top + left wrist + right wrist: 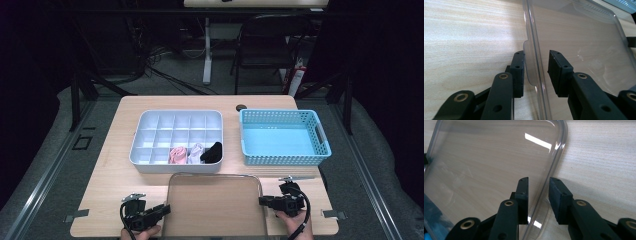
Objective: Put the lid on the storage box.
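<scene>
**Grippers flank clear lid at table's near edge**

At the near edge of the table (110,180), a clear lid (214,205) lies flat between two hand-held tools. Left gripper (165,209) straddles its left rim, jaws parted, one pad against the lid's small tab, the other clear. Right gripper (261,201) straddles the right rim, neither pad pressing. Farther back sit a white organiser (145,131) holding rolled socks (196,153), and, toward the right edge, a blue basket (283,159).

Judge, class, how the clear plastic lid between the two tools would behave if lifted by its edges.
The clear lid looks thin, so probably light and somewhat bendy. Its glossy rim may slip between the pads. Lying flat on the table, it should slide rather than tip.
</scene>
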`<state>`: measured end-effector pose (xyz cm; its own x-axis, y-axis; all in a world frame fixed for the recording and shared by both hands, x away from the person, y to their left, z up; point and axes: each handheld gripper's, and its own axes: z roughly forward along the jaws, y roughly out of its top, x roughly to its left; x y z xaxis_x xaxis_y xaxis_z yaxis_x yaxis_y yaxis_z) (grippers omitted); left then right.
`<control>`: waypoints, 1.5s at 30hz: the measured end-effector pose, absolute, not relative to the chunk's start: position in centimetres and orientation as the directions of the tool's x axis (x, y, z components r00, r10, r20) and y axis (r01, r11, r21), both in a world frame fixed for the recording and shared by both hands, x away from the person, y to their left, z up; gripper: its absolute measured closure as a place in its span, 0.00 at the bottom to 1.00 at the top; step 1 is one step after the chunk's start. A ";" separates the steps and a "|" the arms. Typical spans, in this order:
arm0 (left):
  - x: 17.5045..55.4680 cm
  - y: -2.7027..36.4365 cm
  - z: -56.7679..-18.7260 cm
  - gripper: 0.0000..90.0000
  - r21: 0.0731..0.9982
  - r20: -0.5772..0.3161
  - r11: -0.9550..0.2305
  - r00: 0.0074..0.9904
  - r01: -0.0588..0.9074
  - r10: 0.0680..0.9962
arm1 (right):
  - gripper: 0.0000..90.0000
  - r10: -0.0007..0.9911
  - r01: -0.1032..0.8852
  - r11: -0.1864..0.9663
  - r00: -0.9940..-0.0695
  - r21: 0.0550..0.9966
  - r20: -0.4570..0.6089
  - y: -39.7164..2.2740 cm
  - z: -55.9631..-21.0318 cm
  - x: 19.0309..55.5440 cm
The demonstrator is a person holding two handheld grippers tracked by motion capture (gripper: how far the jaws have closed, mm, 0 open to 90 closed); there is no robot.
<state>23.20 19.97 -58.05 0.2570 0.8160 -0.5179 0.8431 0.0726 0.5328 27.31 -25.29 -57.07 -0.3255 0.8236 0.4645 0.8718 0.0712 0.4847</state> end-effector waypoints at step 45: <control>22.4 20.7 -56.8 0.78 0.569 -0.522 0.116 0.248 0.814 0.816 | 0.80 0.791 0.848 0.058 -0.361 0.526 0.495 -25.2 -55.4 26.6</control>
